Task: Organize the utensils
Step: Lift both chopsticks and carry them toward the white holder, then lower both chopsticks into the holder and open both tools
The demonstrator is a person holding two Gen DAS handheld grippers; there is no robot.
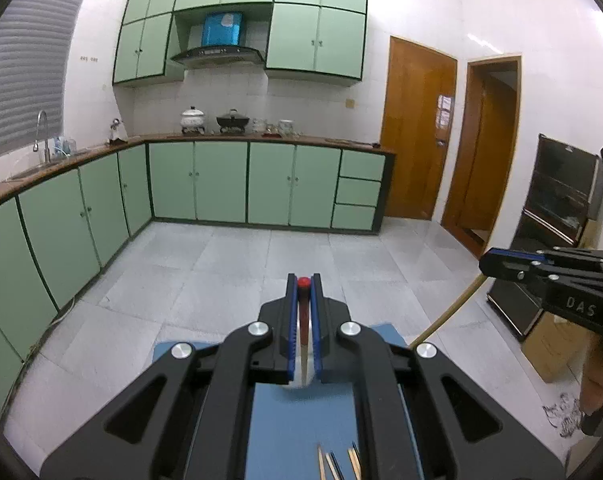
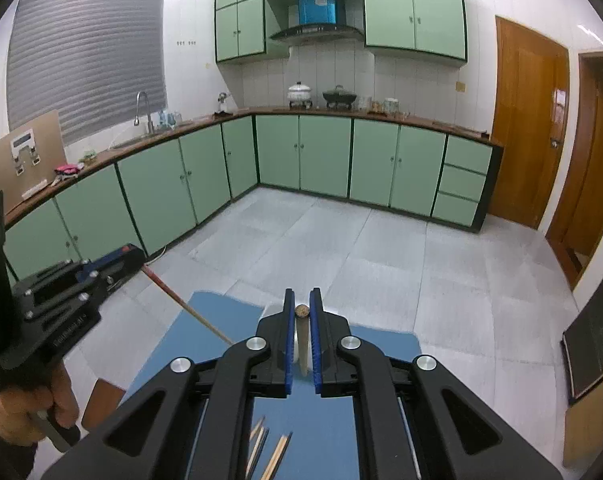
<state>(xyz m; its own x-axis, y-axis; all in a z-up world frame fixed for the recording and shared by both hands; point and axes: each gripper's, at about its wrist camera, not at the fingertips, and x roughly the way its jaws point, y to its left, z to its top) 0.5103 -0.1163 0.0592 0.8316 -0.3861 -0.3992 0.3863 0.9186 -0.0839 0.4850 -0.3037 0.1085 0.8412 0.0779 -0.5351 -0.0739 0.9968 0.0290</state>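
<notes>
Chopsticks are held 1 in each tongs, raised over a blue mat [image 1: 293, 420] on the bench. Left tongs [image 1: 304, 280] are clamped on a red-tipped chopstick [image 1: 303, 320] that runs back between the jaws. Right tongs [image 2: 302, 304] are clamped on a tan chopstick [image 2: 302, 340] in the same way. More chopsticks [image 2: 269, 452] lie loose on the mat beneath. Beyond the mat's far edge, grey tiled floor [image 2: 381, 248] stretches open to green cabinets [image 2: 325, 156] and 2 wooden doors [image 2: 525, 120].
</notes>
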